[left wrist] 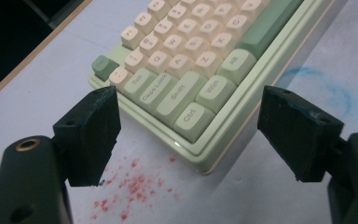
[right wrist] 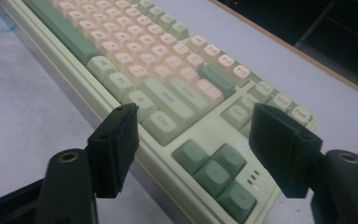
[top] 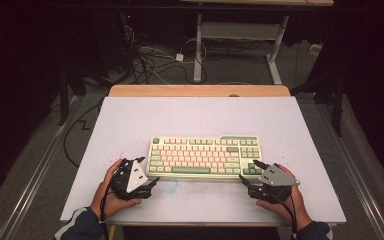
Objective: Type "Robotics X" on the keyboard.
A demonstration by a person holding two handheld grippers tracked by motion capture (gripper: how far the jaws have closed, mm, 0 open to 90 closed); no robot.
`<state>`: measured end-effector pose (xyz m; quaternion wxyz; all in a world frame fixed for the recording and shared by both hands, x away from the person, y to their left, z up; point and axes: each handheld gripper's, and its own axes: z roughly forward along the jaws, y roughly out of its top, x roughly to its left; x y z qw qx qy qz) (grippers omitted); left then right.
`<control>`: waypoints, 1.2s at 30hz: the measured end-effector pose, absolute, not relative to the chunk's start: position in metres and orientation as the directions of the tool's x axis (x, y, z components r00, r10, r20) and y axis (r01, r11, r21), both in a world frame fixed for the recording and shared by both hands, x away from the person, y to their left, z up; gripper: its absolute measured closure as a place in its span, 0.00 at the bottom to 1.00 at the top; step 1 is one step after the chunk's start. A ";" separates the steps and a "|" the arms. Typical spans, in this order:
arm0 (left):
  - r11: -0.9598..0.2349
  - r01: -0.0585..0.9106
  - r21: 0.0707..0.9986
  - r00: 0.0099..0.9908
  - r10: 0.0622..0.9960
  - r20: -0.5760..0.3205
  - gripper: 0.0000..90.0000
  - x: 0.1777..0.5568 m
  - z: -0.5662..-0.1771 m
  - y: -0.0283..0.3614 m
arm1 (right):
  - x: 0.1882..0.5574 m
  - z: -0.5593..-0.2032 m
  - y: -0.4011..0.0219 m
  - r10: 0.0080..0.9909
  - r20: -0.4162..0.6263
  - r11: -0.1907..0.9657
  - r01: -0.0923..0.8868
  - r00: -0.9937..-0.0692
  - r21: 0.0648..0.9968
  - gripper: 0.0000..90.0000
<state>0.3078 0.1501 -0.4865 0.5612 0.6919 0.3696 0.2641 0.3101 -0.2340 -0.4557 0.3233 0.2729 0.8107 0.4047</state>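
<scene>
Keyboard (top: 203, 157) flat on white table (top: 130, 120). Left gripper (top: 150, 186) and right gripper (top: 247, 174) at its near corners, jaws apart, gripping nothing. Red specks (left wrist: 130, 186) beside left corner.
</scene>
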 end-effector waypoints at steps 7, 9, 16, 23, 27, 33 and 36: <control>-0.098 0.236 0.967 0.571 0.819 -0.056 0.22 0.305 -0.491 0.157 | 0.320 -0.441 -0.227 0.703 -0.272 0.536 0.238 -0.657 0.810 0.83; -0.099 0.248 0.964 0.565 0.823 -0.061 0.22 0.304 -0.494 0.158 | 0.326 -0.439 -0.224 0.699 -0.249 0.540 0.266 -0.671 0.799 0.91; -0.101 0.260 0.960 0.565 0.822 -0.067 0.22 0.304 -0.495 0.158 | 0.342 -0.437 -0.208 0.657 -0.241 0.567 0.257 -0.714 0.782 1.00; -0.102 0.258 0.961 0.556 0.829 -0.062 0.22 0.305 -0.496 0.158 | 0.355 -0.436 -0.194 0.639 -0.239 0.587 0.263 -0.731 0.766 1.00; -0.107 0.262 0.959 0.556 0.829 -0.060 0.22 0.305 -0.497 0.158 | 0.357 -0.441 -0.190 0.631 -0.235 0.599 0.272 -0.739 0.753 1.00; -0.120 0.268 0.956 0.561 0.826 -0.054 0.22 0.305 -0.499 0.157 | 0.359 -0.449 -0.191 0.634 -0.232 0.608 0.290 -0.737 0.739 1.00; -0.118 0.269 0.956 0.561 0.826 -0.055 0.22 0.305 -0.499 0.157 | 0.359 -0.453 -0.191 0.632 -0.233 0.615 0.295 -0.739 0.732 1.00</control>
